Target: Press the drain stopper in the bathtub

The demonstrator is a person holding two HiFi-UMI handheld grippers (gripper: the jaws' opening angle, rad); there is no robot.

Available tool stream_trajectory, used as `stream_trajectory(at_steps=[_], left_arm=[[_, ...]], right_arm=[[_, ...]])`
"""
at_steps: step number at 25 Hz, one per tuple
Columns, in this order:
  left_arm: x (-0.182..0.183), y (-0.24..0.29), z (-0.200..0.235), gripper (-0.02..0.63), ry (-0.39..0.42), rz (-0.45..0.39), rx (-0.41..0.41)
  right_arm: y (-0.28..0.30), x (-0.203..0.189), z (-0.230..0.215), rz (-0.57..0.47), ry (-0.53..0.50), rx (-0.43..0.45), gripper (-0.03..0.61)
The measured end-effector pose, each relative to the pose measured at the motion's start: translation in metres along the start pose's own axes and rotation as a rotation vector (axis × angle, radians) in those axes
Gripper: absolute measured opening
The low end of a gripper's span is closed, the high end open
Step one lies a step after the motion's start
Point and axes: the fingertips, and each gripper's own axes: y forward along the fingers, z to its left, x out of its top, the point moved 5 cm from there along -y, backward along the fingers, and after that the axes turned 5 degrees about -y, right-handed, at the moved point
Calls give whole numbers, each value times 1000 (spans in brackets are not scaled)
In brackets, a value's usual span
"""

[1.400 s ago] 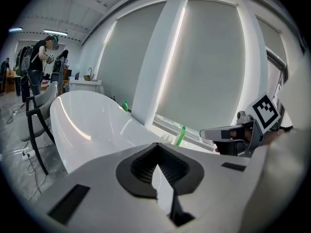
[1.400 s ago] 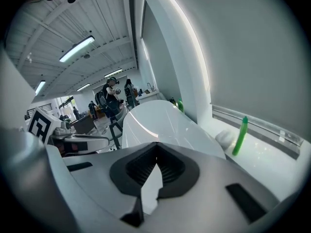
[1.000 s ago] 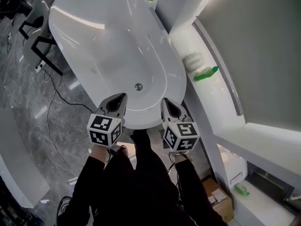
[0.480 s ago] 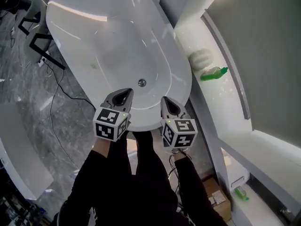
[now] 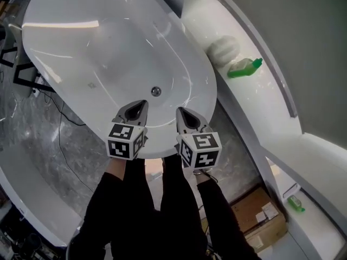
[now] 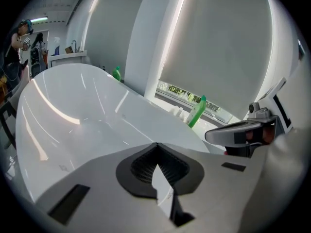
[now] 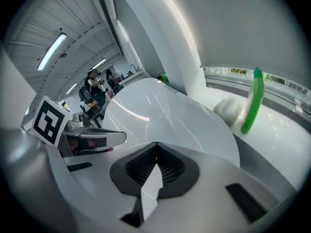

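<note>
The white bathtub (image 5: 65, 42) fills the upper head view, and its round metal drain stopper (image 5: 156, 91) sits in the basin floor near the close end. Both grippers hover over the tub's near rim, just short of the stopper. My left gripper (image 5: 137, 109) is shut and empty, its tip a little below and left of the stopper. My right gripper (image 5: 183, 116) is also shut and empty, below and right of it. Each gripper view shows its own jaws closed over the white tub (image 6: 73, 110) (image 7: 160, 106); the stopper is hidden there.
A white ledge (image 5: 255, 91) runs along the tub's right side with a green bottle (image 5: 244, 67) and a white rounded bundle (image 5: 223, 47) on it. A cardboard box (image 5: 260, 221) sits at the lower right. A black cable (image 5: 59, 145) trails over the grey floor on the left.
Both grippers have shifted slightly left and up along the tub's near rim, staying side by side and shut. The view has swung, and the tub now sits further left.
</note>
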Motion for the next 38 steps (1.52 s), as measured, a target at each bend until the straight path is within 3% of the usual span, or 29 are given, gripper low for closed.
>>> stream_trajectory(at_steps=[12, 24, 38], left_arm=[[-44, 100, 47, 6, 97, 162, -119], [-94, 193, 109, 6, 91, 275, -143], [-169, 260, 146, 6, 37, 372, -148]], right_arm=[[93, -47, -8, 66, 127, -93, 2], [182, -93, -8, 152, 161, -119, 2], [260, -137, -53, 232, 163, -142, 2]])
